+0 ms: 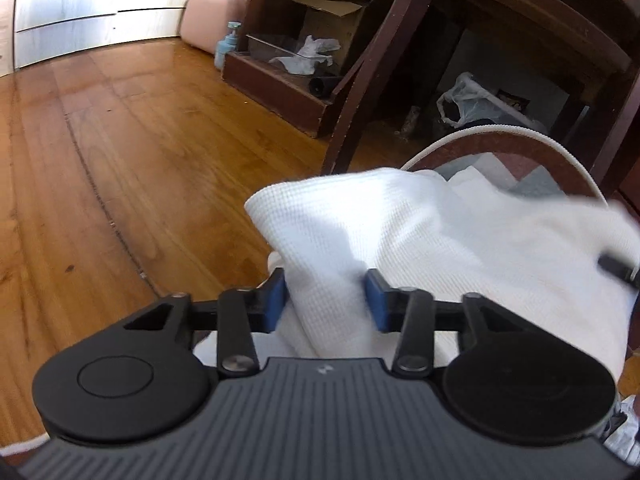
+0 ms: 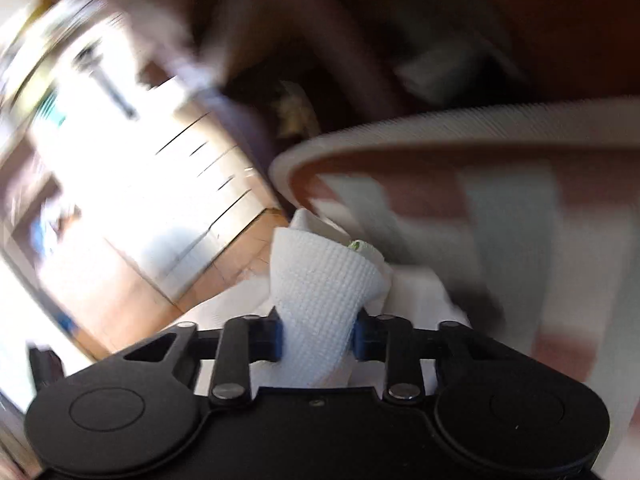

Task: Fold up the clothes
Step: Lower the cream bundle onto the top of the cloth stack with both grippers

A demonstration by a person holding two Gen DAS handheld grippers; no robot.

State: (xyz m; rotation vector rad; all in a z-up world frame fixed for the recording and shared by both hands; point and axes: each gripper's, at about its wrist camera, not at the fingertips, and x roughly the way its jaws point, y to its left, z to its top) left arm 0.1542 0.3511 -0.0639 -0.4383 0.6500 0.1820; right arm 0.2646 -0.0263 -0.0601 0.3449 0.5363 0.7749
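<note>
A white waffle-weave garment (image 1: 400, 232) lies bunched over a round brown surface edged with a white ribbed rim (image 1: 500, 130). My left gripper (image 1: 326, 300) holds a thick fold of it, and the cloth fills the gap between the blue pads (image 1: 276, 300). A dark tip of the other gripper (image 1: 616, 266) shows at the right edge, against the cloth. In the blurred right wrist view, my right gripper (image 2: 318, 338) is shut on a cone-shaped bunch of the same garment (image 2: 320, 280), just below the ribbed rim (image 2: 440, 128).
A wooden floor (image 1: 120, 152) stretches to the left. Dark wooden furniture legs (image 1: 360, 92) stand behind the cloth. A pink case (image 1: 212, 16), a blue pump bottle (image 1: 226, 46), a cardboard box (image 1: 332, 12) and a plastic bag (image 1: 468, 100) sit further back.
</note>
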